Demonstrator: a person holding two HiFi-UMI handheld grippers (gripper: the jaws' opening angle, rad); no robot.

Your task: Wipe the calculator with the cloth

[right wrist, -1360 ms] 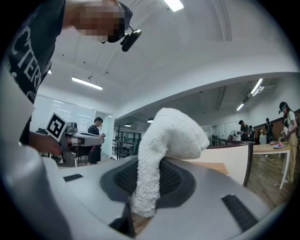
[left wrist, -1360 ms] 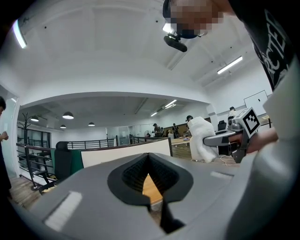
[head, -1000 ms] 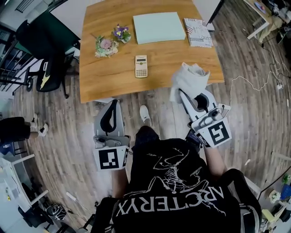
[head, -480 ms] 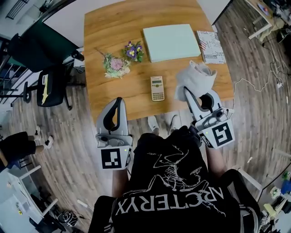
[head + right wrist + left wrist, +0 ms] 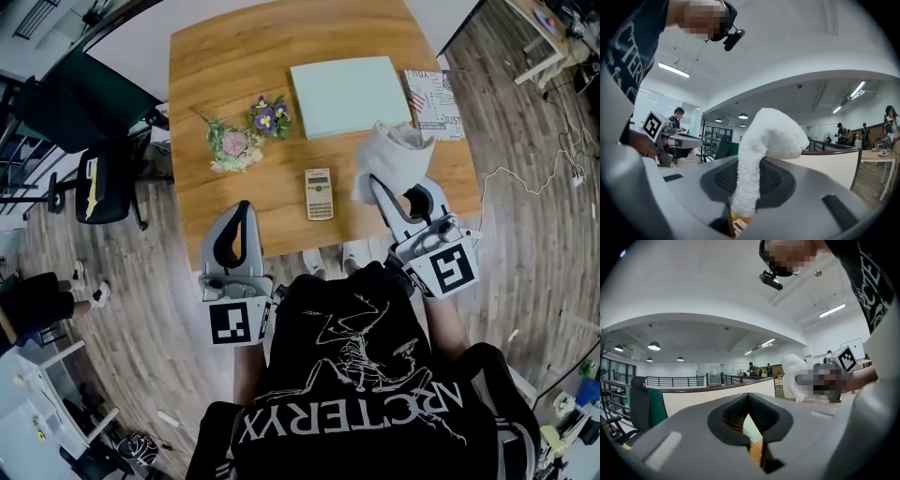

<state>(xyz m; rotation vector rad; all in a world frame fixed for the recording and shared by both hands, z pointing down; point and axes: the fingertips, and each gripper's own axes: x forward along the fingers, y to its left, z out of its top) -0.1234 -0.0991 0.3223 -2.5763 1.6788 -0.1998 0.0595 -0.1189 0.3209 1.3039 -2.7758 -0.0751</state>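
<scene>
The beige calculator point(image 5: 319, 194) lies flat near the front edge of the wooden table point(image 5: 216, 75). Right of it, my right gripper point(image 5: 375, 184) is shut on a white terry cloth point(image 5: 392, 157), which bunches above the jaws over the table's front right part. In the right gripper view the cloth point(image 5: 764, 140) rises from between the closed jaws of that gripper point(image 5: 739, 197) and folds over. My left gripper point(image 5: 240, 214) is shut on nothing, its tip at the table's front edge, left of the calculator. The left gripper view shows that gripper point(image 5: 749, 401) closed, and the cloth point(image 5: 794, 376) off to the right.
On the table sit two small flower bunches point(image 5: 234, 146) point(image 5: 268, 114), a pale green pad point(image 5: 349, 82) and a printed booklet point(image 5: 433, 101) at the far right. A black office chair point(image 5: 94, 178) stands left of the table. A cable point(image 5: 511, 173) runs across the wooden floor.
Both grippers have come forward to the table. The right one has carried the cloth from beyond the front right corner to over the tabletop, nearer the calculator.
</scene>
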